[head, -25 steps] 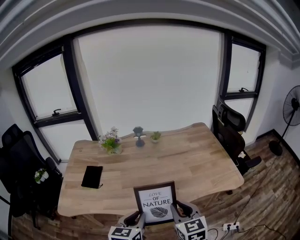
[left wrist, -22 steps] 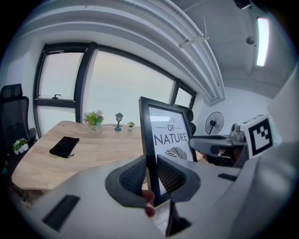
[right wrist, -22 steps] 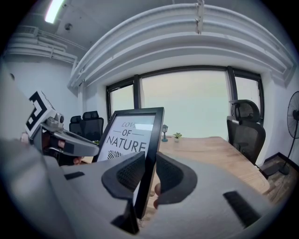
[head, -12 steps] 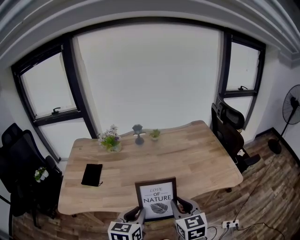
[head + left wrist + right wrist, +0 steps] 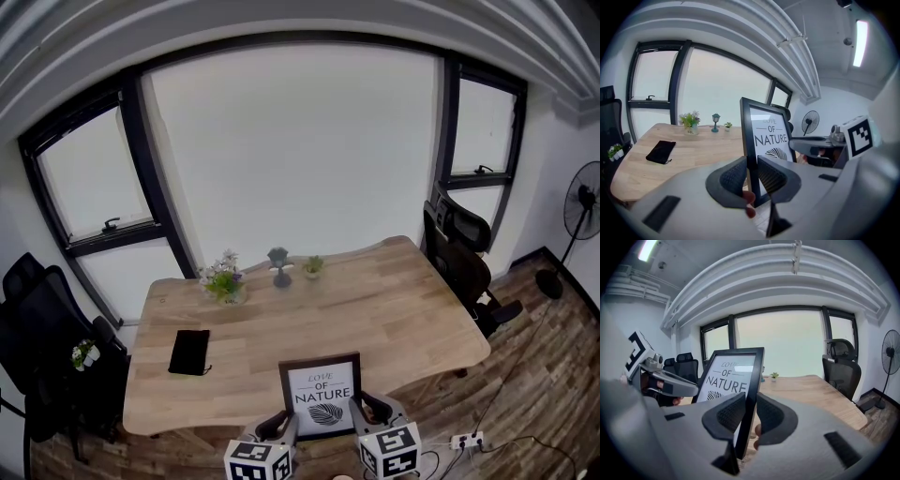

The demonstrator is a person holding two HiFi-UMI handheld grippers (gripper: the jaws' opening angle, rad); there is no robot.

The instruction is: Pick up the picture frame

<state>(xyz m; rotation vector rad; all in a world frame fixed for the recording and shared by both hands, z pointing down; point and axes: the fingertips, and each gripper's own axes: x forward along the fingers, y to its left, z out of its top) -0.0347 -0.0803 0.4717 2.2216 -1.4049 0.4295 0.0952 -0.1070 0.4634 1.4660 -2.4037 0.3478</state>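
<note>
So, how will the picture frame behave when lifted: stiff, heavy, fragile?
Probably stiff: the picture frame looks flat, held only at its side edges by the left tool and right tool. Likely light, being thin. Its glossy front may be glass, so possibly fragile.

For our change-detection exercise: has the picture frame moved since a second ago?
No, not noticeably: the picture frame keeps about the same gap right of the black pouch.
</note>
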